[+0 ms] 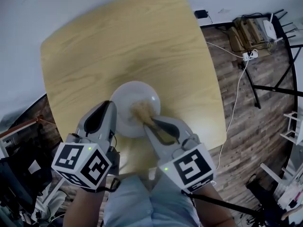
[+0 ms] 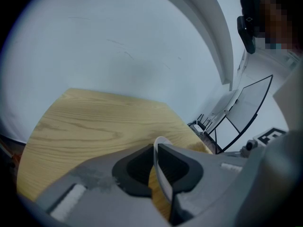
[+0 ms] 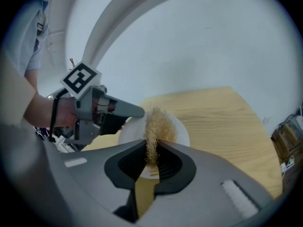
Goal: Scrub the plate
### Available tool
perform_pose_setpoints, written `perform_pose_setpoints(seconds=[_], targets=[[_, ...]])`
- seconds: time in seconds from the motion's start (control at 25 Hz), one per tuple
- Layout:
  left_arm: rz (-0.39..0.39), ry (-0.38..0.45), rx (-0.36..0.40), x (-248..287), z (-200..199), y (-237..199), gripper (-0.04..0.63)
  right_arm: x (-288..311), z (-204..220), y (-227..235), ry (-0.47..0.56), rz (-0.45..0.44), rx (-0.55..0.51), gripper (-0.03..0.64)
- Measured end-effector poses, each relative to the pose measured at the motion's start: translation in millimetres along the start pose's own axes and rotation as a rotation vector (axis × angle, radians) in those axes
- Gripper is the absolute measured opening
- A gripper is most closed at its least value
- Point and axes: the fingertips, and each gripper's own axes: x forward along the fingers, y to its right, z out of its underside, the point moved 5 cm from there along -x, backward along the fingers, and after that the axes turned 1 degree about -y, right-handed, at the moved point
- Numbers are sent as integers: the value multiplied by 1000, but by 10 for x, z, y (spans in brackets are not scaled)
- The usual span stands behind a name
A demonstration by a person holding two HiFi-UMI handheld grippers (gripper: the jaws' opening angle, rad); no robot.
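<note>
Left tool [image 1: 112, 104] clamps the plate [image 1: 135, 93] by its lower-left rim, face up; right tool [image 1: 147, 122] pinches the scrubber [image 1: 141, 110], fibres pointing up-frame onto it. I see open worktop [image 1: 118, 41] above.

Wooden table [image 1: 118, 41], plank floor [image 1: 251, 126], white wall [image 2: 118, 46]

White plate [image 1: 135, 103] against a honey-yellow table [image 1: 118, 41] streaked with darker wood grain; the scrubber [image 1: 141, 111] is a straw-tan tangle of fibres. The left gripper [image 1: 112, 104] and right gripper [image 1: 147, 123] are light grey with black pads inside the jaws, and each has a marker cube [image 1: 81, 163] printed with bold black squares on white. The floor [image 1: 246, 126] is dark brown planking in mixed tones, and the wall [image 2: 118, 46] is a plain bluish grey.
</note>
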Motion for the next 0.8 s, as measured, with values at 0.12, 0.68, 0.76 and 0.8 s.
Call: perform_pose_setpoints(seconds=[0.12,0.68,0.76,0.8], targets=[[9,-3,-10,15,4,-24,51,39,-29,272,-18,71,-18,43],[30,-8,-39,1,-12,-114,51,210,106,408,-90,96,-11,43],[28,-5,-35,-10,-11,-111,51,177,158,365,-92,94,6,43],[27,-4,-32,-14,-10,-108,51,161,190,344,-90,93,15,43]])
